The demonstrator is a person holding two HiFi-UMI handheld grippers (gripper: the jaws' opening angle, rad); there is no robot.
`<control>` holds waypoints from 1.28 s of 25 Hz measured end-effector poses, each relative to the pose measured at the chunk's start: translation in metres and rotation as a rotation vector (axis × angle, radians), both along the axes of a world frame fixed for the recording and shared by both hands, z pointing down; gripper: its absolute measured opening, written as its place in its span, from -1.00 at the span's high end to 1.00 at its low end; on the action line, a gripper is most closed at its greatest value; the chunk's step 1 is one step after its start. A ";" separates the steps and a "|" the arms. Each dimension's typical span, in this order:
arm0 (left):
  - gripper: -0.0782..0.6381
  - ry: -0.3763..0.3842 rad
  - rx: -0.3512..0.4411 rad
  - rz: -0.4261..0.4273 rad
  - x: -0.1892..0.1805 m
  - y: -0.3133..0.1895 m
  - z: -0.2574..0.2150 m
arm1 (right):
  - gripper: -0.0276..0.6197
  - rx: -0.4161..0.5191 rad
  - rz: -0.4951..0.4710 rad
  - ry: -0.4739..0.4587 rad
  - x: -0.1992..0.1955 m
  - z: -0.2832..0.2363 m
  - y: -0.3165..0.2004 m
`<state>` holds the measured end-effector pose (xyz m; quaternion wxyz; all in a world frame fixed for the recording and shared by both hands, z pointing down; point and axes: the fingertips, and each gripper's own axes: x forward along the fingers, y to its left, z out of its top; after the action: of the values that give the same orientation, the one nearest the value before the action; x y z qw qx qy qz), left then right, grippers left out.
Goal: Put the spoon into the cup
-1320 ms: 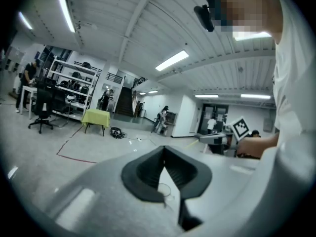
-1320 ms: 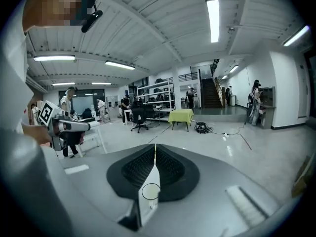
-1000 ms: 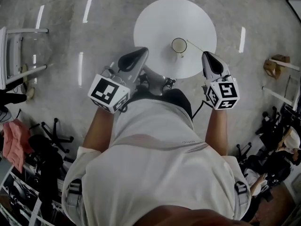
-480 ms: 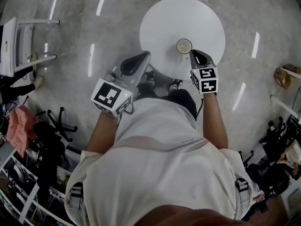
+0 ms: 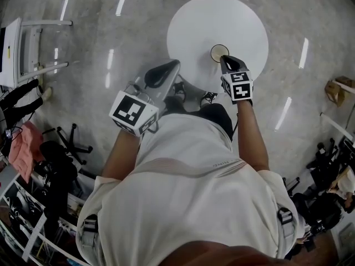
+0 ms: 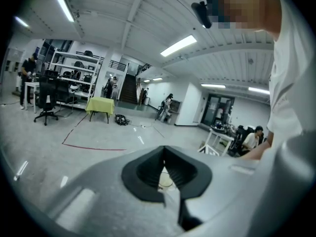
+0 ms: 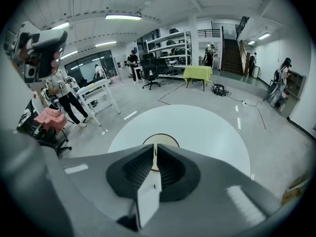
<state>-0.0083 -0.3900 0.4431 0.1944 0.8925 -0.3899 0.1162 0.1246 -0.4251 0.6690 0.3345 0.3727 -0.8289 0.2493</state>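
A round white table (image 5: 244, 21) carries a small cup (image 5: 218, 51) near its front edge. My right gripper (image 5: 223, 58) is right at the cup's near rim, pointing steeply down at it. In the right gripper view a thin pale spoon (image 7: 155, 159) runs between the jaws toward the cup (image 7: 168, 140) just beyond the tips; its far end is hidden. The jaws are opening, with the pads still against the spoon. My left gripper (image 5: 176, 63) hangs at the table's left edge, tips together and empty. In the left gripper view (image 6: 164, 149), the cup (image 6: 165, 179) shows faintly between the jaws.
A white metal frame (image 5: 22, 43) stands on the floor at far left. Office chairs and clutter (image 5: 55, 165) fill the lower left, and a cardboard box (image 5: 335, 90) sits at right. The person's torso covers the lower middle of the head view.
My right gripper came down and leftward from the table's right edge to the cup, bringing the spoon with it. The left gripper has hardly moved.
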 end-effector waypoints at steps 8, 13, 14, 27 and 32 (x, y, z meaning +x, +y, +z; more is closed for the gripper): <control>0.78 0.017 0.022 0.041 0.002 0.003 -0.010 | 0.57 0.107 0.067 -0.030 0.011 -0.041 -0.001; 0.78 0.048 0.075 0.111 0.031 0.004 -0.024 | 0.81 0.259 0.126 -0.067 0.038 -0.108 0.007; 0.78 0.054 0.088 0.123 0.037 0.005 -0.030 | 0.85 0.284 0.138 -0.081 0.042 -0.124 0.011; 0.78 0.091 0.238 0.251 0.129 0.026 -0.104 | 0.90 0.705 0.183 -0.239 0.115 -0.334 0.062; 0.78 0.094 0.294 0.259 0.142 0.033 -0.128 | 0.90 0.690 0.241 -0.276 0.138 -0.340 0.074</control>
<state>0.1339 -0.3572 0.3150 0.0634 0.9584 -0.2754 0.0404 0.2630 -0.3513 0.3290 0.0431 0.5209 -0.8515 0.0411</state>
